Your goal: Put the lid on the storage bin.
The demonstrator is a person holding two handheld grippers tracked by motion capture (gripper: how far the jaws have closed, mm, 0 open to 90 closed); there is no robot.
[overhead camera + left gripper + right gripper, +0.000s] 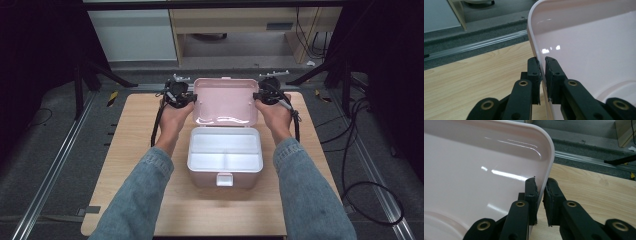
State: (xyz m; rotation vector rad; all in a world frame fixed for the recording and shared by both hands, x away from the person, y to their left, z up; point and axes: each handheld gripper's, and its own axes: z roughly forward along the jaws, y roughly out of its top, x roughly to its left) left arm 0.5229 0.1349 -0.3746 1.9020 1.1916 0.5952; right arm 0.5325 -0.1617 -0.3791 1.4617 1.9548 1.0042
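From the high view, a pale pink plastic box (225, 157) with rounded corners is seen standing near the middle of a light wood-grain desk (135, 150), its white inner tray divided into compartments and a small latch tab set on its near wall. Its hinged lid (225, 102) is raised toward the far side, the glossy inner face catching reflections. The left tool (192, 100) is held at the lid's left edge and the right tool (256, 96) at its right edge, each carried by a hand at the end of a denim-sleeved forearm, with black cables trailing from both. In the left gripper view, the lid's thin rounded rim (534, 47) is seen passing between the matte black jaws of the left tool (543, 66), which are narrowed onto it and pinch it from both sides; the smooth, shiny pink surface curves away to the right, and the grained desk lies to the left. In the right gripper view, the right tool (541, 187) is likewise closed narrowly on the lid's rim (547, 167), one pad against the glossy inner face and the other against the outside, with brass-coloured rivets visible on the jaw links and the desk's wood grain beyond.
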